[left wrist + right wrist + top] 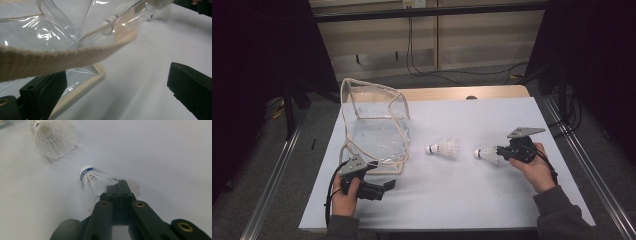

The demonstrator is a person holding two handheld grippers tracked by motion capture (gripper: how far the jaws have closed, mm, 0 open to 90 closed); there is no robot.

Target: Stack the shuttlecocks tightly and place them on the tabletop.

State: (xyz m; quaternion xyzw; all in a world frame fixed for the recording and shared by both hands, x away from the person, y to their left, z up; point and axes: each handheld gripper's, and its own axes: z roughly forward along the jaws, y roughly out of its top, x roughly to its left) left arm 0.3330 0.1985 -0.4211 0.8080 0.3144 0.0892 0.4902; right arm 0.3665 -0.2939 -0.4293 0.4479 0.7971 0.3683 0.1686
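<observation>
Right gripper (pixel 119 185) jaws clamp the shuttlecock (pixel 96 181) skirt, cork pointing away toward the clear bag (pixel 374 125).

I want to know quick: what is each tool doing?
Left tool: open, by the clear bag.
Right tool: shut on a shuttlecock.

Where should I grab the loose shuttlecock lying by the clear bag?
Take the loose shuttlecock by its skirt rim, coming from the right: it lies on its side, cork toward the bag, open skirt facing the right gripper, whose jaws pinch the other shuttlecock.
</observation>
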